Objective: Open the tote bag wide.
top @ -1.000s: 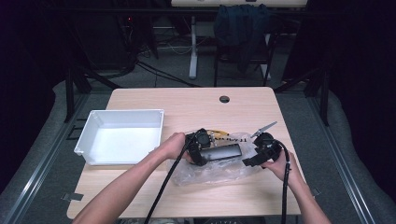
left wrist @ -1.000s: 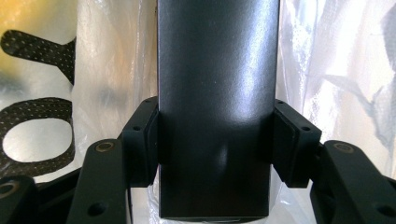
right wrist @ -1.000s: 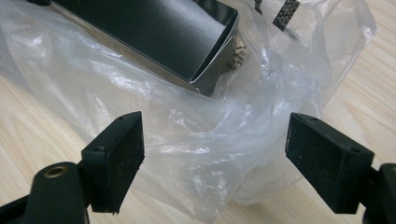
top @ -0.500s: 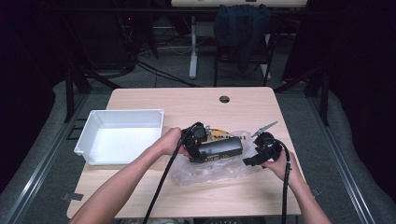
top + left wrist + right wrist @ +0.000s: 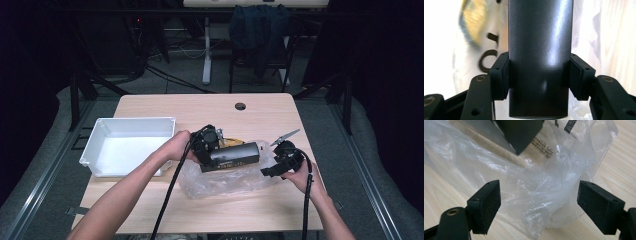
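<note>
The left gripper (image 5: 212, 145) has its fingers (image 5: 501, 75) pinched on the two sides of a long black box (image 5: 231, 156), which it holds lying roughly level above the counter (image 5: 200, 107), one end in the grip and the other reaching toward the right gripper (image 5: 272, 167). In the left gripper view the box (image 5: 539, 55) runs straight up between the pads, its dark satin face catching a soft glare.

Under the box lies a crumpled clear plastic bag (image 5: 225, 182), spread flat on the wood and printed with small black lettering. A bit of yellow shows just behind the box; I cannot tell what it is.

The right gripper sits low at the bag's right end with its fingers (image 5: 485, 205) spread wide. In the right gripper view the bag (image 5: 524, 195) bunches up in the gap between them, and neither pad is pressing on the film. A corner of the box (image 5: 520, 133) hangs over the bag there.

A white plastic bin (image 5: 97, 142) stands at the left side of the counter, well apart from the bag.
</note>
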`<action>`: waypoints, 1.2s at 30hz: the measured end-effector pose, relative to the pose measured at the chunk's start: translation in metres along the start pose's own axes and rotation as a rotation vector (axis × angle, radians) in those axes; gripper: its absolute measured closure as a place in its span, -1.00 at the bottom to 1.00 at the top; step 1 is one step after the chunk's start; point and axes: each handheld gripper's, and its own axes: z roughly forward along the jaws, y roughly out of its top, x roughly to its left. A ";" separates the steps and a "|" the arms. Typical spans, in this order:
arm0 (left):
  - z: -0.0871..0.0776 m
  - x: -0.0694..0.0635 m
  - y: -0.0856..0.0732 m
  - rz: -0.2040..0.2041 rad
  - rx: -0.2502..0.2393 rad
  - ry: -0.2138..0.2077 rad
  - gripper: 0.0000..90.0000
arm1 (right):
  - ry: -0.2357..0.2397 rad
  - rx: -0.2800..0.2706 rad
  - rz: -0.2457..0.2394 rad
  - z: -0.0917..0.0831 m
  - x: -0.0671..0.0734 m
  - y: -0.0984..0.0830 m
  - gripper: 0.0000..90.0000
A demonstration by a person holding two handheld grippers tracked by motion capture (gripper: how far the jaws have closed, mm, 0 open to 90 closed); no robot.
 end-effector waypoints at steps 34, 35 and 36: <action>-0.083 0.024 -0.039 0.037 0.026 0.020 -0.03 | 0.033 -0.027 -0.001 -0.005 -0.007 -0.006 -0.65; -0.085 0.025 -0.042 0.033 0.023 0.022 -0.03 | 0.020 -0.027 -0.001 -0.005 -0.007 -0.007 -0.65; -0.088 0.025 -0.045 0.031 0.021 0.025 -0.03 | 0.016 -0.033 -0.001 -0.005 -0.006 -0.007 -0.65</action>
